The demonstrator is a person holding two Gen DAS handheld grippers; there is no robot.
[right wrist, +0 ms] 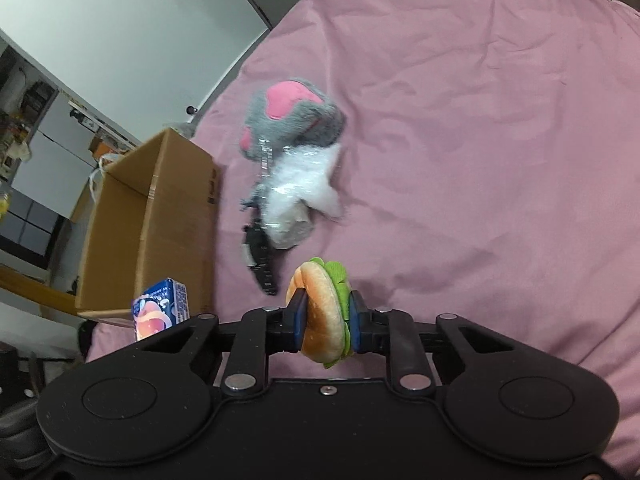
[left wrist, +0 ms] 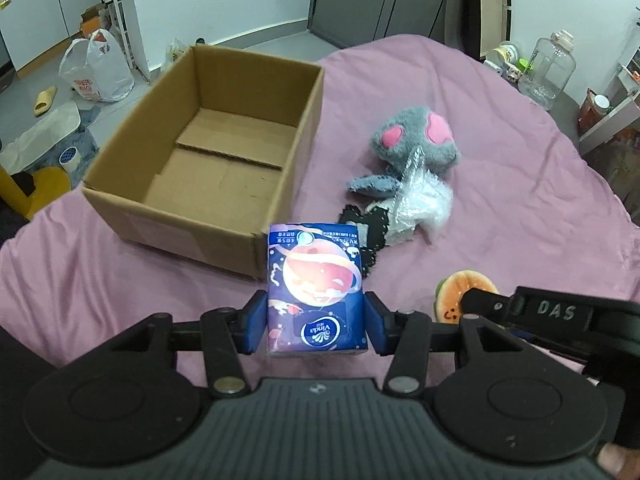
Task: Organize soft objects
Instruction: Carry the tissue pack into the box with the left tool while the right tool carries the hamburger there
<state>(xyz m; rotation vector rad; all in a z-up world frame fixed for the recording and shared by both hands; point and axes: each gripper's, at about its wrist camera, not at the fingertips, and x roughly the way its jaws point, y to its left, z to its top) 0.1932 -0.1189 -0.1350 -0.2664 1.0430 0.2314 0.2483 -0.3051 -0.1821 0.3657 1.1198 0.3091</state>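
My left gripper (left wrist: 316,322) is shut on a blue tissue pack (left wrist: 314,288) printed with a pink planet, held above the pink bedsheet (left wrist: 500,208) just in front of an open cardboard box (left wrist: 208,152). The box is bare inside. My right gripper (right wrist: 326,320) is shut on a small plush burger (right wrist: 322,312), its blue pads squeezing bun and green lettuce. That burger (left wrist: 460,296) shows at the right in the left wrist view, and the tissue pack (right wrist: 160,312) at the left in the right wrist view. A grey plush doll (left wrist: 412,160) with pink patches lies right of the box.
The doll (right wrist: 292,152) is partly wrapped in clear plastic, with black fabric beside it. The box (right wrist: 160,220) sits at the bed's left edge. Beyond the bed, a white plastic bag (left wrist: 96,68) and a slipper (left wrist: 45,99) lie on the floor. A clear jug (left wrist: 548,68) stands at the right.
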